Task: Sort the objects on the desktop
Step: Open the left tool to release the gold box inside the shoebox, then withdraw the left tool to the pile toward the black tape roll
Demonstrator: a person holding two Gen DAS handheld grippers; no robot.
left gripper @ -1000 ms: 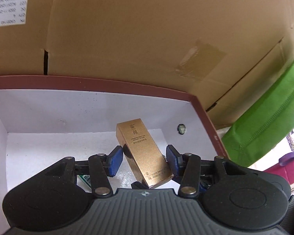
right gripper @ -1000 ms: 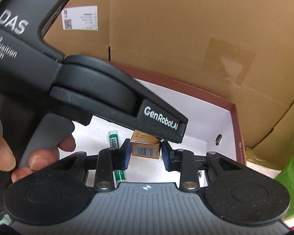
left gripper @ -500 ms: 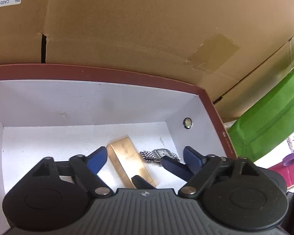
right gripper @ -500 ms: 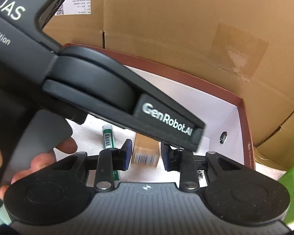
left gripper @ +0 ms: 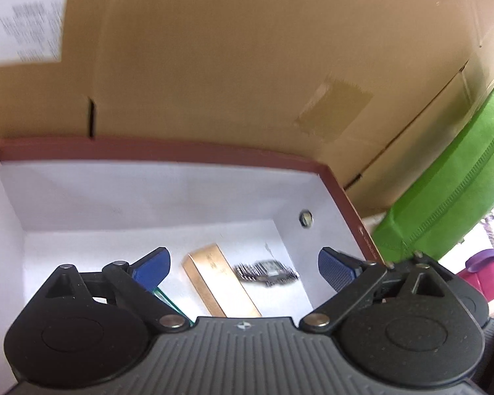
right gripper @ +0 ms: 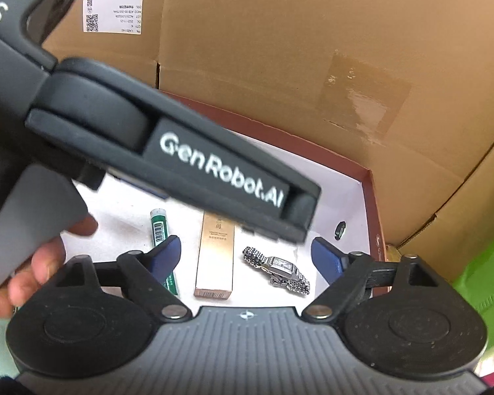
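Inside the red-rimmed box [right gripper: 372, 204], I find the gold carton [right gripper: 215, 256] lying flat between both opening grippers, left gripper [left gripper: 243, 265] and right gripper [right gripper: 247, 256], untouched; likely light, stiff, slick, best pinched across its long sides.

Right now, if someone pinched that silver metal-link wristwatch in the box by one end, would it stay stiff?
Probably not: the silver metal-link wristwatch has a finely jointed band, so it would likely droop. Its polished links look slippery. Lying flat, it seems unlikely to roll.
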